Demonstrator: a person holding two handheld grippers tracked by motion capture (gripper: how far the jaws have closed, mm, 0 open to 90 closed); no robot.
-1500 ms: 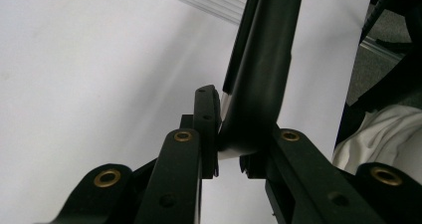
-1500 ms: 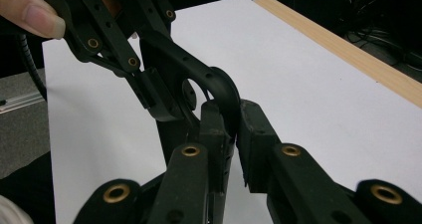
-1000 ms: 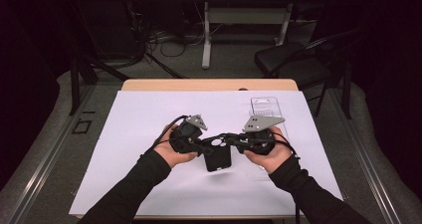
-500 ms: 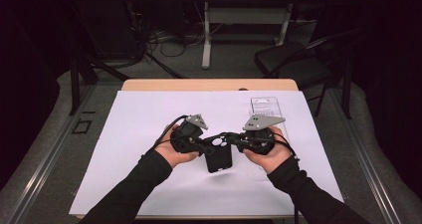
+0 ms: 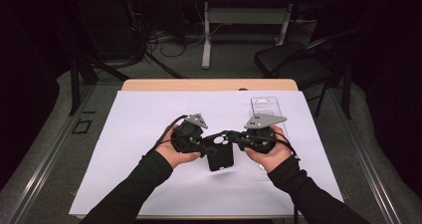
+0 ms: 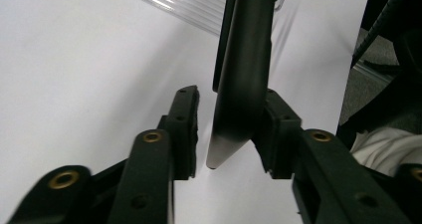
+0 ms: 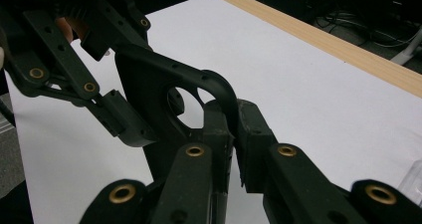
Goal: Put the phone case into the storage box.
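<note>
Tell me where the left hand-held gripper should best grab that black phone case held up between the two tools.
Probably the plain side edge of the black phone case, coming in from the left. The case stands edge-on between the left hand-held gripper jaws, thin enough to fit the gap, and the right hand-held gripper already pinches the rim by the camera cutout.

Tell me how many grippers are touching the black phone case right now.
2. The left gripper has the black phone case between its jaws with a gap on one side; the right gripper is clamped on its top corner.
</note>
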